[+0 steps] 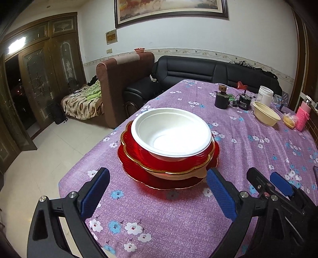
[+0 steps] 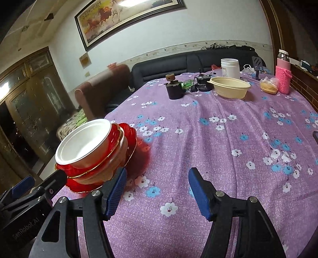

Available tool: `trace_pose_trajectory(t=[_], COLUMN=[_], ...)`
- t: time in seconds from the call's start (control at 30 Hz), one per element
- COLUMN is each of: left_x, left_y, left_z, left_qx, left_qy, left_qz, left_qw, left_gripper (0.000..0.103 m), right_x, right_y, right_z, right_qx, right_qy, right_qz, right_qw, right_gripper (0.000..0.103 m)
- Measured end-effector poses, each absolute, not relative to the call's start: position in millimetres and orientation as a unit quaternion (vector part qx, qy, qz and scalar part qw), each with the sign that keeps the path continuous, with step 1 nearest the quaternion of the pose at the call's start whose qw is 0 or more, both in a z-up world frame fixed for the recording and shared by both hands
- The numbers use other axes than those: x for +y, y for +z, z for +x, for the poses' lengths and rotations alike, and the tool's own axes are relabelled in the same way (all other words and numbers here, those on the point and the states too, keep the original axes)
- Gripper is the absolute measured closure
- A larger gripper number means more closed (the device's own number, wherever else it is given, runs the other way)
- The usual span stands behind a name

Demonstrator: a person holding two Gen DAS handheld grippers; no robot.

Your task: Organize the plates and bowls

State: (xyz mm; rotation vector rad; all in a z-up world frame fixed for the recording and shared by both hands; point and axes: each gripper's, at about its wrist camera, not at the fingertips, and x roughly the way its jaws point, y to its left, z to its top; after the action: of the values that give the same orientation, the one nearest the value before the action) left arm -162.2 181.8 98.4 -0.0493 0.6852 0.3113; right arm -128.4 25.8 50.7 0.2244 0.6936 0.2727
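White bowl (image 1: 172, 133) stack sits just beyond gaping left tongs (image 1: 158, 178); right tongs (image 2: 157, 176) gape too.

A home living room, with a cloth-covered table at its centre.

Beyond the table (image 1: 248, 150) with its purple floral cloth stands a black sofa (image 1: 198, 69), a brown armchair (image 1: 123, 79) to the sofa's left; a framed painting (image 1: 171, 10), seemingly of horses, hangs above, wooden glass-panelled doors (image 1: 49, 69) further left.
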Motion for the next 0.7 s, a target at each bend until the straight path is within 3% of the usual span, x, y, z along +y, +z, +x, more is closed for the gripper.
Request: trace_pose_trajectory(t=[0.7], left_x=[191.0], left_y=[90.9], left_z=[-156.6], left_qx=[0.350], left_qy=[0.152], left_qz=[-0.036], left_qw=[0.924], left_gripper=[0.005], right_x=[31.1], right_y=[42.7], right_z=[-126.6], right_qx=[0.350], right_qy=[0.131], right_qz=[0.106], right_qw=[0.921], right_gripper=[0.034])
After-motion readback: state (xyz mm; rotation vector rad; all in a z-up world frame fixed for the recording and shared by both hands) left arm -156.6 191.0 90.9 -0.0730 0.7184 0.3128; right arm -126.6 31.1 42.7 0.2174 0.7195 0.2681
